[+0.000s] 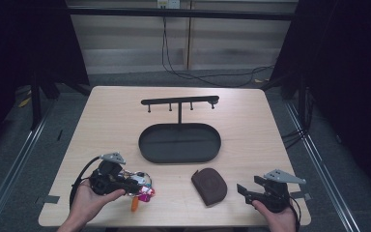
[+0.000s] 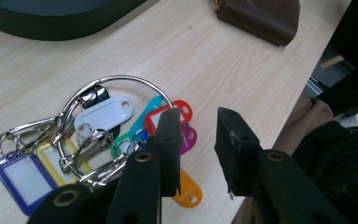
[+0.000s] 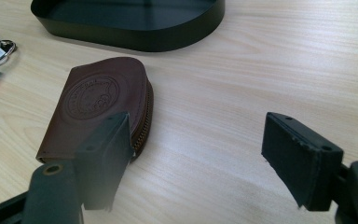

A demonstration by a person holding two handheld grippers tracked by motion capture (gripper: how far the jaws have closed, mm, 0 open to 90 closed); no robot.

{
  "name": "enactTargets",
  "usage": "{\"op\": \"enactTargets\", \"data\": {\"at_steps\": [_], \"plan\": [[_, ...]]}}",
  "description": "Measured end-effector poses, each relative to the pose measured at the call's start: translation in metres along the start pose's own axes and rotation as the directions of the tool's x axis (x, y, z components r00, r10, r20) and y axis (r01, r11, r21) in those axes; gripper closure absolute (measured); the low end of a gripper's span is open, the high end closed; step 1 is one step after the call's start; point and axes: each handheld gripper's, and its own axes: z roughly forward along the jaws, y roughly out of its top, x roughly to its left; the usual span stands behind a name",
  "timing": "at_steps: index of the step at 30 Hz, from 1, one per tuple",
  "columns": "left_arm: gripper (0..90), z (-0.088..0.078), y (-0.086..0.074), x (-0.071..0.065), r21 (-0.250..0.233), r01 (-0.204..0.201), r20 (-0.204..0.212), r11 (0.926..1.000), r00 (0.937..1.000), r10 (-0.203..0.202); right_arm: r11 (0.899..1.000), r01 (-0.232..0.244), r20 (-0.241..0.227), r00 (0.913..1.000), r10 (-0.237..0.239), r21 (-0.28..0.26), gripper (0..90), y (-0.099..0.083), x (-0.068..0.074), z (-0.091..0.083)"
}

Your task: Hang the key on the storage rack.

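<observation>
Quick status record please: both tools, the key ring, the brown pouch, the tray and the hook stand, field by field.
left tool: over the key ring, jaws apart with nothing pressed between them
key ring: flat on the table, metal ring with coloured tags, near the front left
right tool: open wide, low over bare table beside the pouch, not touching it
brown pouch: lying flat, zip edge toward the right tool
tray: dark oval, mid table
hook stand: rises from the tray's far edge, pegs bare
table: light wood
</observation>
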Motion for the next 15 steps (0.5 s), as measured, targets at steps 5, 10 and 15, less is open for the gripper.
{"op": "enactTargets", "data": {"at_steps": [5,10,15], "plan": [[73.2,0.009,0.009,0.005,0.055,0.015,-0.006,0.9984,0.9999,-0.015,1.0,-0.003,-0.004,1.0,0.003,0.003,24.2,0.0,-0.001,0.0],[73.9,0.017,0.018,0.006,0.099,0.017,-0.002,0.995,0.9999,-0.017,1.0,-0.004,0.0,1.0,0.004,0.006,24.2,0.0,0.0,0.0],[74.4,0.031,0.022,-0.001,0.171,0.007,-0.02,0.9853,0.9998,-0.004,1.0,-0.009,0.002,1.0,0.009,0.007,24.2,0.0,-0.001,0.001]]}}
